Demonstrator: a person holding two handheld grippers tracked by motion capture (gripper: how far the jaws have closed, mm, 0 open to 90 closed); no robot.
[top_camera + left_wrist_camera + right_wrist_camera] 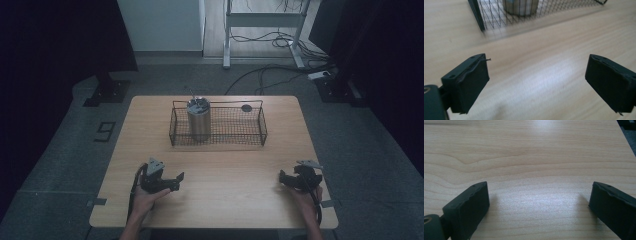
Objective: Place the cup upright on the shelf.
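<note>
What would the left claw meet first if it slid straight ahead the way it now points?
Most likely the wire basket: the open left claw looks across bare table at the basket's near wall, with the metal cup standing behind the mesh. Depth is hard to judge.

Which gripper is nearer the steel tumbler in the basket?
Left. The left gripper sits just front-left of the steel tumbler; the right gripper is far off to its front-right.
</note>
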